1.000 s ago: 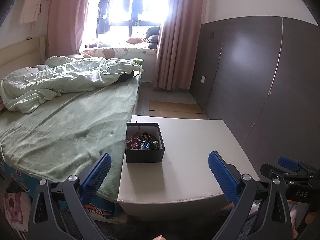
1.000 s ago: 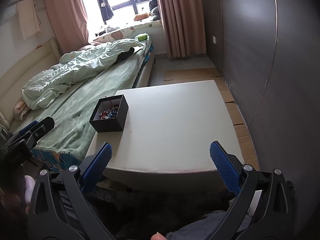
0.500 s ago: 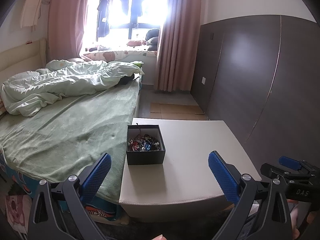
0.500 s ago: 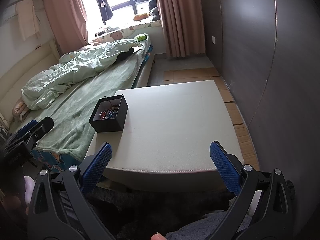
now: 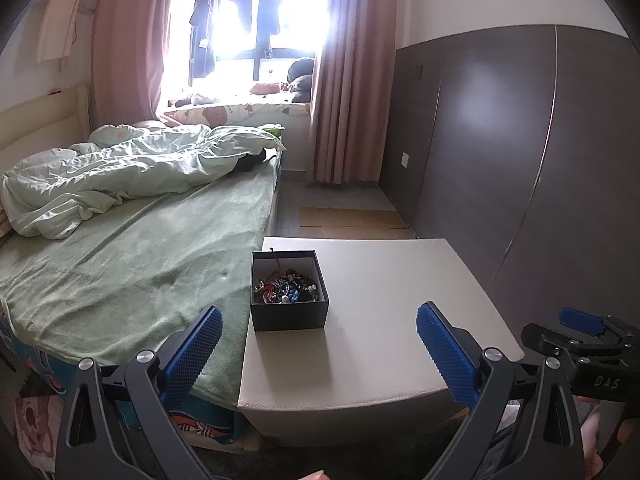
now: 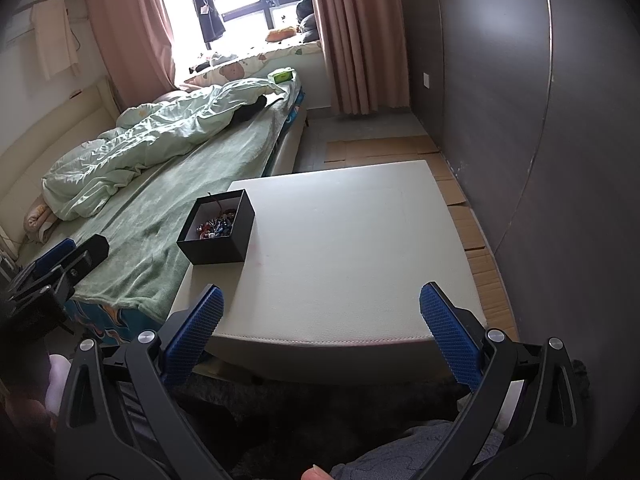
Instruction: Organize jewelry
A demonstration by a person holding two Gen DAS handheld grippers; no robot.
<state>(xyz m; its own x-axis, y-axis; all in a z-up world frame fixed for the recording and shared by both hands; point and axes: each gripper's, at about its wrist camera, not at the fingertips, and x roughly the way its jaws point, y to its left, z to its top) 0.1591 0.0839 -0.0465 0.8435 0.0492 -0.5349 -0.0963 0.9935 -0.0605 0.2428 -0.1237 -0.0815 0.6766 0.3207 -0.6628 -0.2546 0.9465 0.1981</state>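
A black open box stands on the left part of a cream table, holding a tangle of beaded jewelry. The box also shows in the right wrist view with the jewelry inside. My left gripper is open and empty, held short of the table's near edge, with the box just beyond its gap. My right gripper is open and empty above the table's near edge, right of the box. The right gripper also shows in the left wrist view.
A bed with a green blanket and a rumpled duvet touches the table's left side. A dark wardrobe wall runs along the right. Cardboard sheets lie on the floor between table and wardrobe. Pink curtains frame the window.
The left gripper has tilted up and drifted slightly, so the box sits a little lower right in its view. The right gripper has barely moved. Both stay open.
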